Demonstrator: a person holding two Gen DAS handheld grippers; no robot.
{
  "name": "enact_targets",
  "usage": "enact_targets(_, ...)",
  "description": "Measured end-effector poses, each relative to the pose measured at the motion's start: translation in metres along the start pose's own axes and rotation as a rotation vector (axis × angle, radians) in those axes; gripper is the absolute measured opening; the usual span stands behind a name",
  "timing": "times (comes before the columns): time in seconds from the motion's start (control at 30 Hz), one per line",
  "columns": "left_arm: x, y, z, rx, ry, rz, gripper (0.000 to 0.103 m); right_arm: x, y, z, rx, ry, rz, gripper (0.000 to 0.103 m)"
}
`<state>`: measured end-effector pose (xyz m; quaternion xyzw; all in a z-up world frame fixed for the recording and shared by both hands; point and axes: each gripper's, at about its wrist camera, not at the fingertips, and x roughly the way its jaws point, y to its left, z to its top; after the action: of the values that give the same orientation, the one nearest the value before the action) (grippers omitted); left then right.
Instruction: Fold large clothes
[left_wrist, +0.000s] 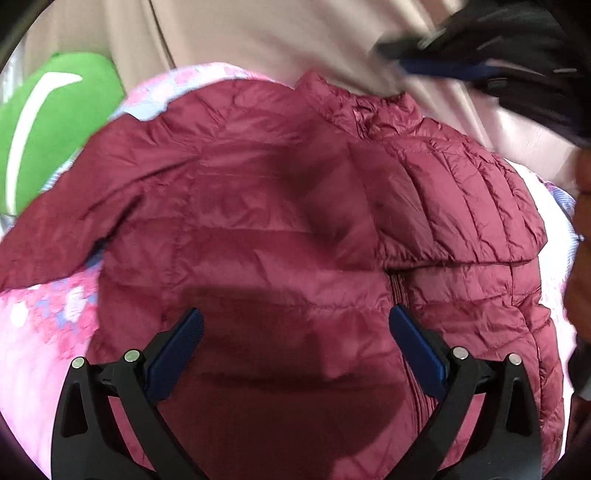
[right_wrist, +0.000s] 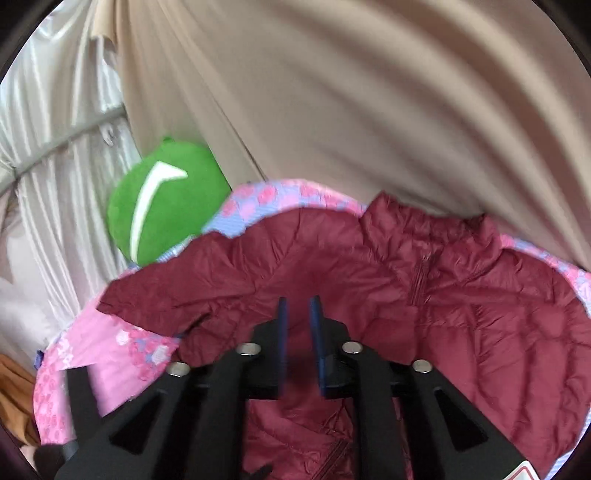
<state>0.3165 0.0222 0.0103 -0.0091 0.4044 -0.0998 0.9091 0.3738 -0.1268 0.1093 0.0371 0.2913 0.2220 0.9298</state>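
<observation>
Two grippers in view, neither holding anything. Left gripper (left_wrist: 295, 343): jaws spread wide, blue ribbed pads (left_wrist: 175, 352) well apart, nothing between them, hovering over the lower body of the maroon quilted puffer jacket (left_wrist: 280, 229). Right gripper (right_wrist: 298, 332): jaws nearly closed, narrow gap between the blue pads (right_wrist: 282, 332), no fabric visibly pinched in that gap; it sits above the jacket's chest area. Left wrist view also catches the right gripper as a blurred black-and-blue shape top right, above the jacket's collar side and clear of the cloth. Jacket lies spread flat on a pink and lilac floral bedspread (left_wrist: 48, 332), collar (right_wrist: 428, 221) pointing away from the cameras toward the beige draped fabric (right_wrist: 369, 110). In the left wrist view one sleeve (left_wrist: 461, 206) is folded across the jacket's body, cuff edge lying crosswise just beside the zipper line (left_wrist: 400, 291); the other sleeve (left_wrist: 55, 229) stretches out left over the bedspread. Zipper at the neck looks partly open in the right wrist view. Green plush cushion with a white curved stripe (right_wrist: 166, 206) sits at the far left edge of the bedspread, close to the extended sleeve; can't tell if they touch. White satin curtain (right_wrist: 55, 147) hangs left of the beige fabric.
</observation>
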Motion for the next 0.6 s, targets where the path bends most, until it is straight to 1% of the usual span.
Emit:
enact_targets(0.03,0.006,0.002,0.005,-0.009,0.013,-0.014,0.098,-0.014,-0.005,0.001,0.000,-0.034,-0.022,0.040)
enact_targets(0.07,0.012,0.003,0.010,-0.016,0.025,-0.044,0.098,-0.030,-0.017,0.001,0.002,-0.075,-0.063,0.047)
enact_targets(0.1,0.018,0.003,0.015,-0.025,0.037,-0.071,0.098,-0.046,-0.034,-0.001,0.006,-0.105,-0.120,0.048)
enact_targets(0.13,0.025,0.005,0.022,-0.049,0.050,-0.095,0.098,-0.057,-0.045,-0.005,0.013,-0.117,-0.164,0.048)
enact_targets(0.2,0.041,0.007,0.033,-0.090,0.082,-0.162,0.098,-0.083,-0.089,-0.018,0.081,-0.127,-0.275,0.050)
enact_targets(0.23,0.051,0.008,0.038,-0.118,0.109,-0.164,0.098,-0.092,-0.106,-0.021,0.118,-0.124,-0.310,0.050)
enact_targets(0.27,0.059,0.010,0.041,-0.141,0.124,-0.163,0.098,-0.104,-0.131,-0.033,0.174,-0.117,-0.344,0.050)
enact_targets(0.33,0.068,0.012,0.047,-0.184,0.129,-0.157,0.097,-0.122,-0.171,-0.059,0.274,-0.095,-0.390,0.051)
enact_targets(0.4,0.070,0.011,0.055,-0.183,0.108,-0.141,0.082,-0.134,-0.203,-0.083,0.339,-0.064,-0.434,0.051)
enact_targets(0.43,0.069,0.007,0.061,-0.153,0.093,-0.151,0.047,-0.136,-0.210,-0.093,0.359,-0.052,-0.448,0.051)
enact_targets(0.47,0.069,0.003,0.067,-0.127,0.088,-0.181,0.013,-0.138,-0.222,-0.104,0.384,-0.036,-0.462,0.052)
enact_targets(0.5,0.069,0.003,0.072,-0.118,0.090,-0.207,0.008,-0.138,-0.227,-0.111,0.398,-0.027,-0.469,0.052)
enact_targets(0.53,0.065,0.003,0.080,-0.121,0.072,-0.193,0.008,-0.137,-0.234,-0.119,0.414,-0.016,-0.478,0.052)
enact_targets(0.6,0.053,0.006,0.094,-0.106,0.007,-0.151,0.007,-0.133,-0.240,-0.125,0.432,-0.013,-0.470,0.052)
